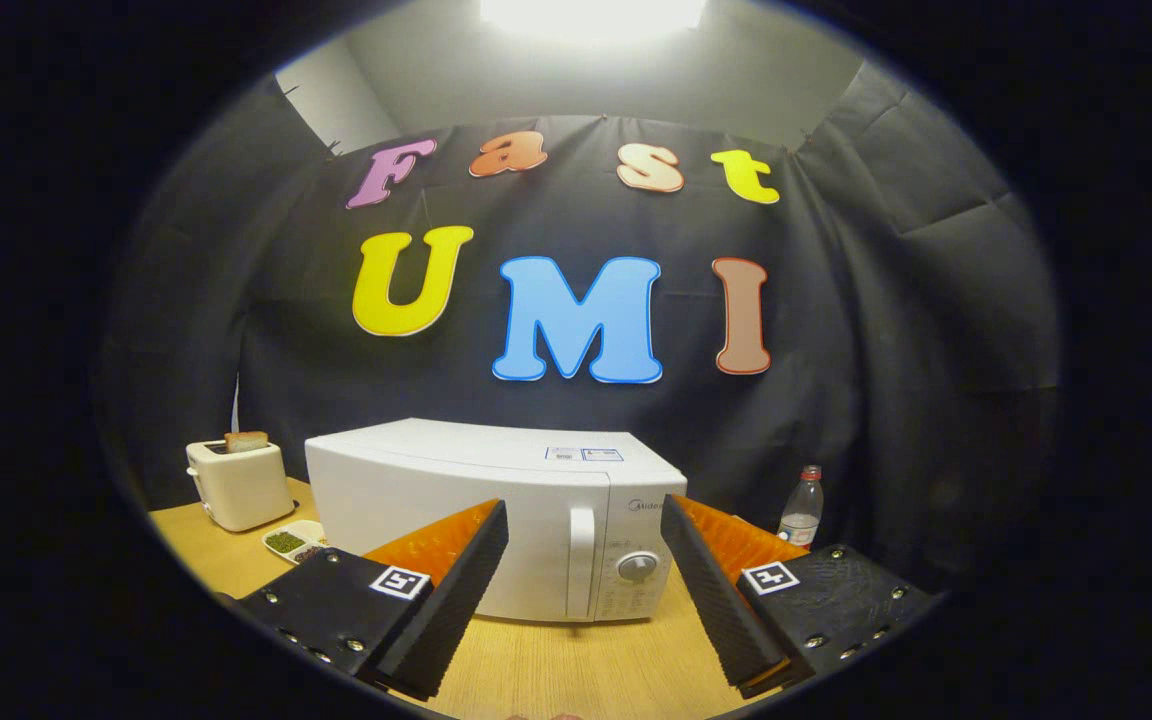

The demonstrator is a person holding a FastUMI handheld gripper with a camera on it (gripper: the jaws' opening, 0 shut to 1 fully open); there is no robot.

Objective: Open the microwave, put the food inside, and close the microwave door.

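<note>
A white microwave [456, 500] stands on the wooden table [576, 665] just beyond my fingers, its door shut. The vertical door handle [582, 560] and a round knob [637, 566] sit between my two fingers, further ahead. My gripper [584, 520] is open, with nothing between its fingers, held a short way in front of the microwave. A small white dish of food [293, 541], holding green and dark bits, lies on the table left of the microwave, beyond my left finger.
A white toaster [238, 485] with a slice of bread [246, 441] sticking out stands at the back left. A plastic water bottle [801, 508] stands right of the microwave, beyond my right finger. Black cloth walls close the booth behind.
</note>
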